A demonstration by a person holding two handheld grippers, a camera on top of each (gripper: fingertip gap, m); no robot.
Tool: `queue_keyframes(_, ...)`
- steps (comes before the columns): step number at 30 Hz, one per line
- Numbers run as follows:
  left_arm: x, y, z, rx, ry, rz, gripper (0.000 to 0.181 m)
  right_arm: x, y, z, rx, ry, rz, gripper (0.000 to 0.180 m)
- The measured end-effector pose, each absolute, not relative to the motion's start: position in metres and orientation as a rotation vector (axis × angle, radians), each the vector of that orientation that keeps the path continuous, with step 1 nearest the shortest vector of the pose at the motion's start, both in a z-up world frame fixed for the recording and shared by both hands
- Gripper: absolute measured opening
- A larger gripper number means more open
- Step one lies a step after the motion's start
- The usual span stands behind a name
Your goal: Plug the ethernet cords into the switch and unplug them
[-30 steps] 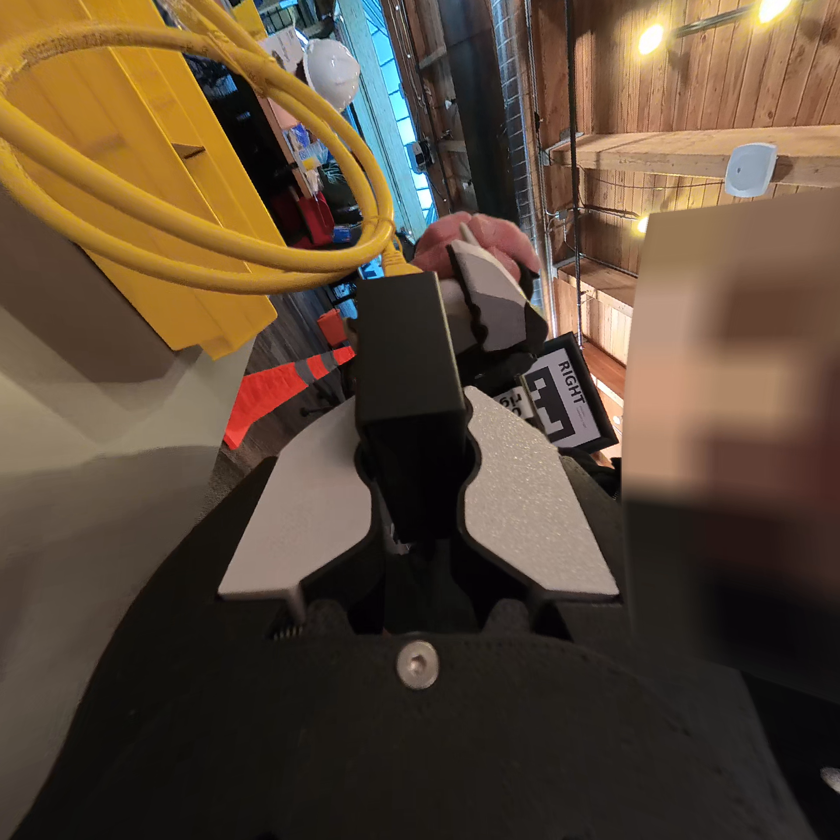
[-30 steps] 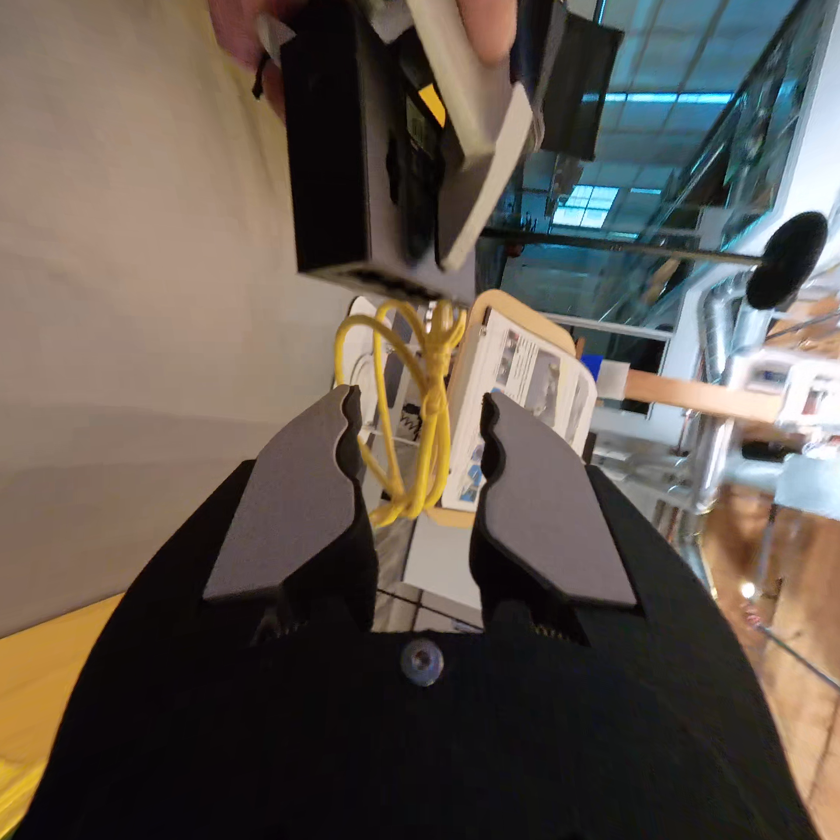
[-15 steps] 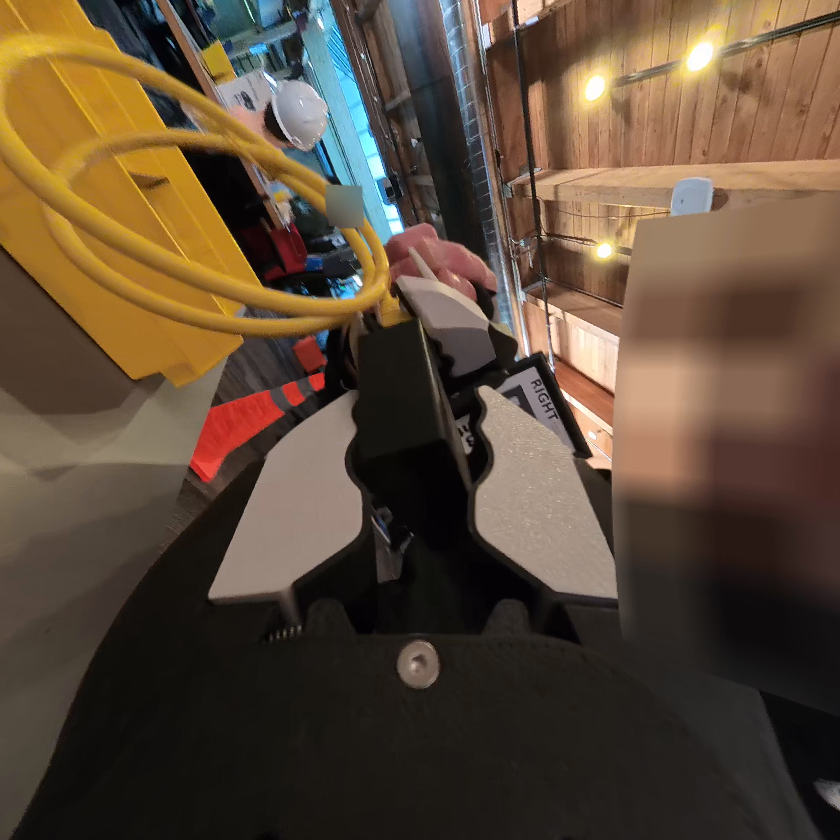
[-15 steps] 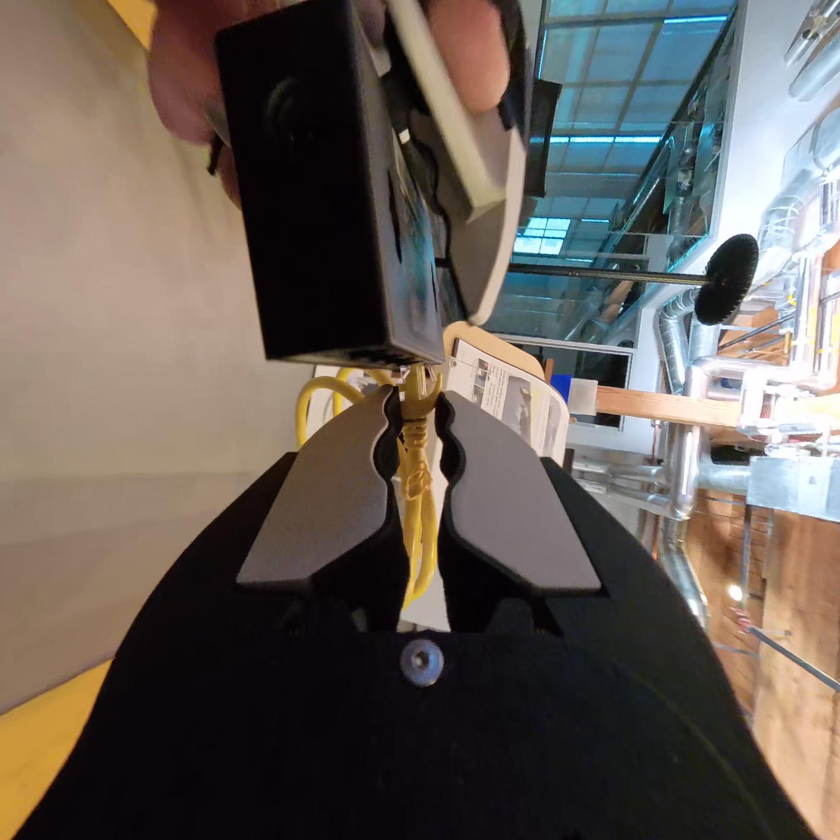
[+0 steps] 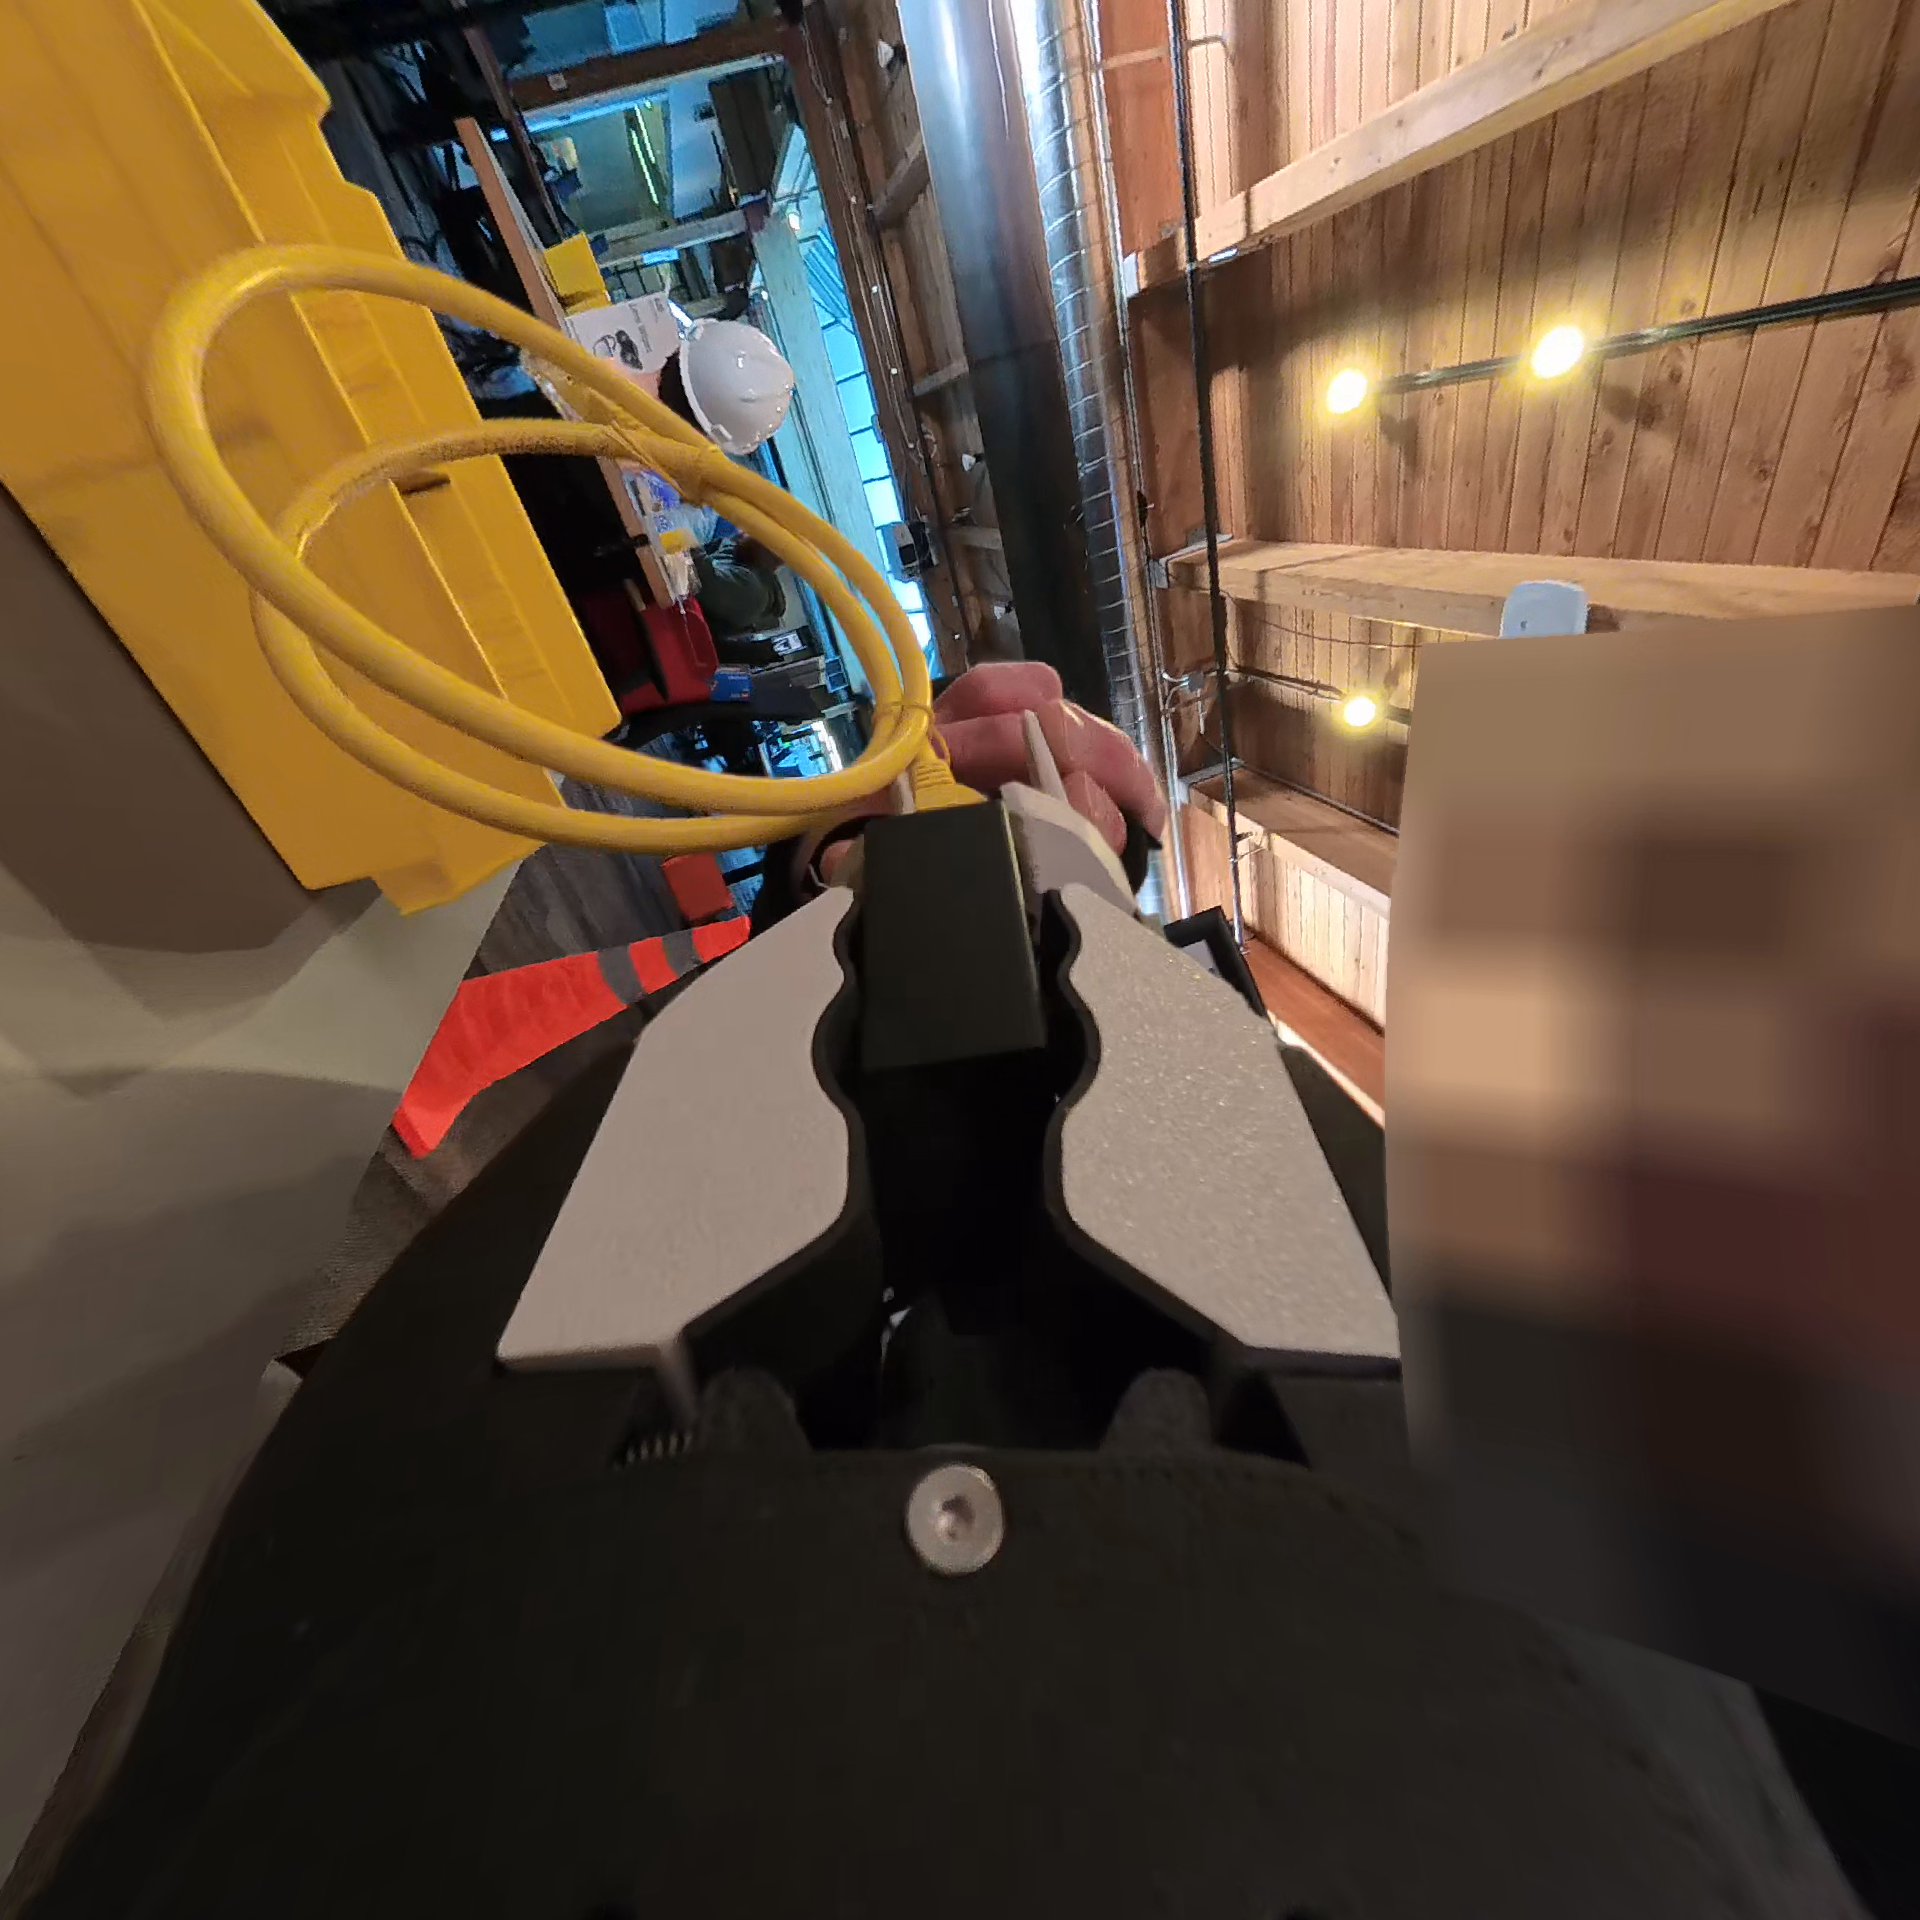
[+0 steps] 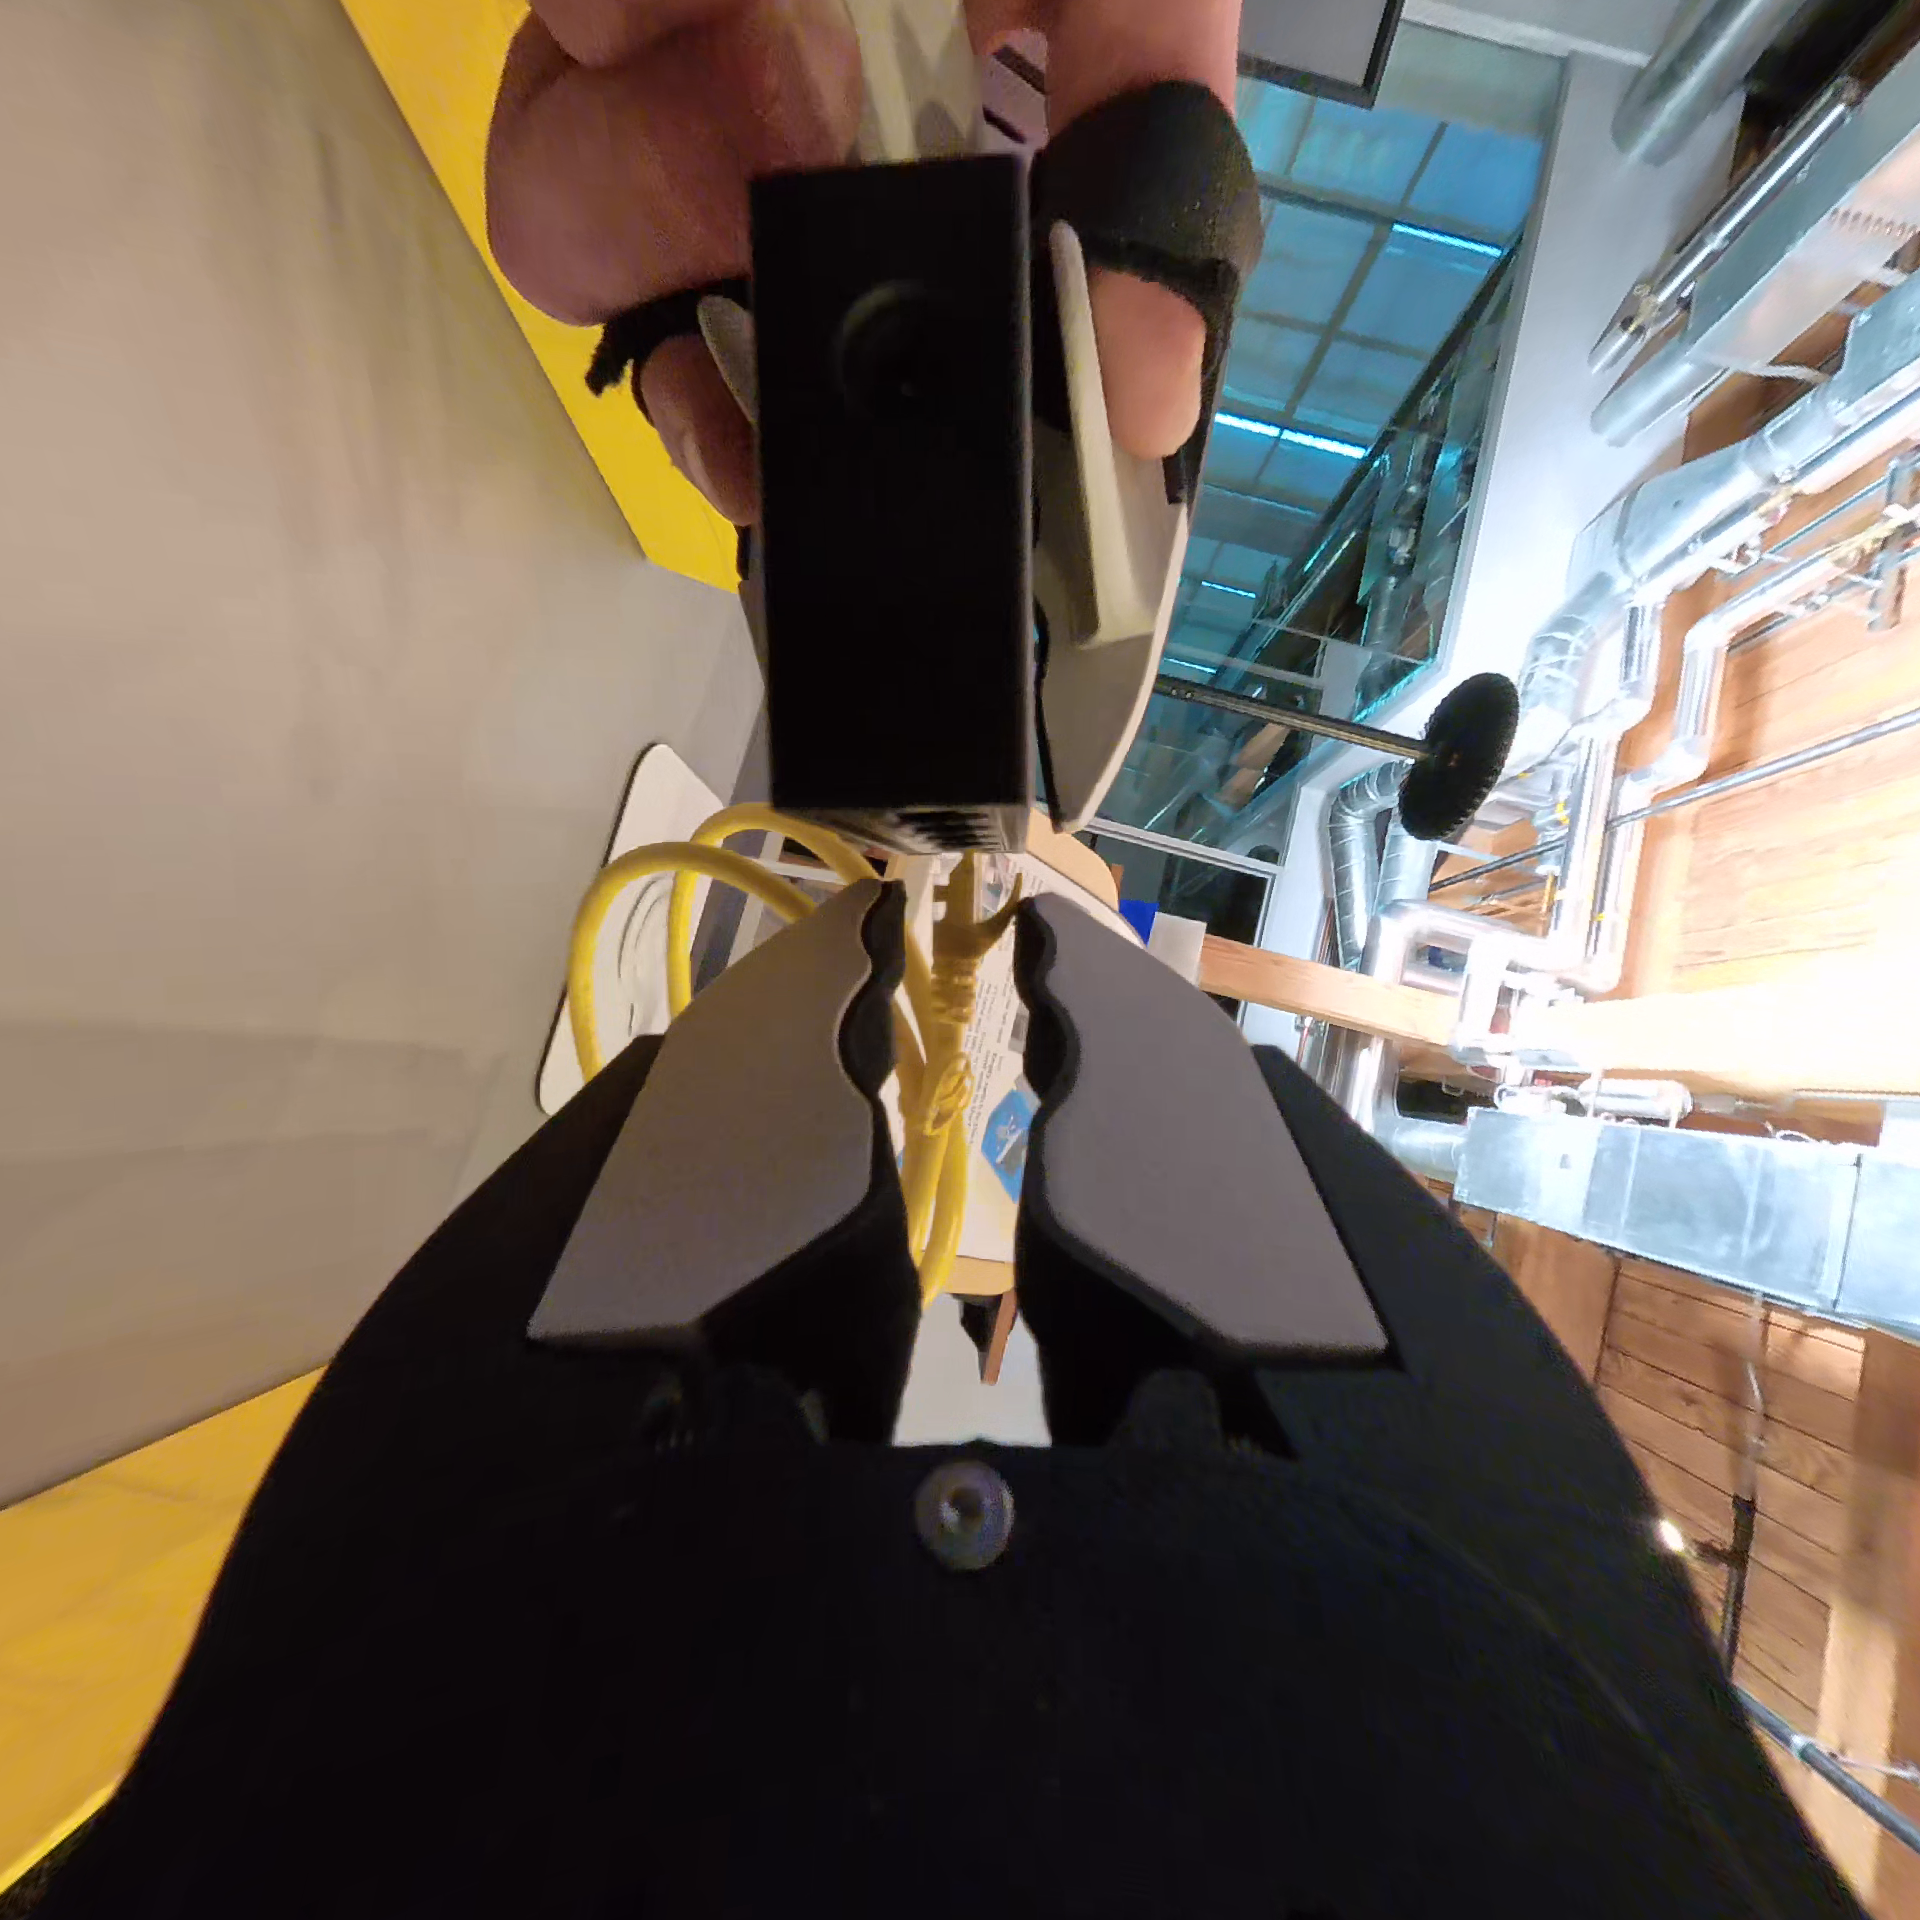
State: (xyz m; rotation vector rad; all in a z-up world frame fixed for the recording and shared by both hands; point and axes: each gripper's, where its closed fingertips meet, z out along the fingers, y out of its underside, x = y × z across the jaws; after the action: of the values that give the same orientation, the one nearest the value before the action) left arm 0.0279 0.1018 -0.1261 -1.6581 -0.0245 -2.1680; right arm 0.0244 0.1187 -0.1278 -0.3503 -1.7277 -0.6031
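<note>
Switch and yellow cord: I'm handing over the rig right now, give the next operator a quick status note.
Left gripper: shut on the black switch, held up off the table.
Right gripper: open, fingers either side of the yellow cord just below the switch's port face.
Cord: one end's plug sits at a port; whether it is fully seated can't be told. The rest loops free.
Left: grip the plug, confirm it's seated, then unplug.

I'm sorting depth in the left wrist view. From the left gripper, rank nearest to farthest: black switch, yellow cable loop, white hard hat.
1. Black switch: clamped between the fingers of the left gripper, dead centre.
2. Yellow cable loop: beyond the switch's far end, arcing up-left.
3. White hard hat: far background, above the loop.
</note>
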Motion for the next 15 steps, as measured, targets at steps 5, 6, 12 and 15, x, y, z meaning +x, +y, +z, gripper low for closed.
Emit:
queue_keyframes(5,0.029,0.102,-0.129,-1.679,-0.032,-2.169,0.03,0.024,0.119,-0.128,-0.32,-1.765,-0.634,0.015)
queue_keyframes(6,0.029,0.103,-0.129,-1.682,-0.037,-2.166,0.03,0.024,0.119,-0.129,-0.301,-1.77,-0.645,0.015)
queue_keyframes(12,0.032,0.101,-0.135,-1.709,-0.053,-2.176,0.03,0.022,0.118,-0.138,-0.288,-1.838,-0.647,0.016)
queue_keyframes(15,0.033,0.101,-0.131,-1.687,-0.052,-2.184,0.03,0.022,0.118,-0.134,-0.308,-1.83,-0.633,0.015)
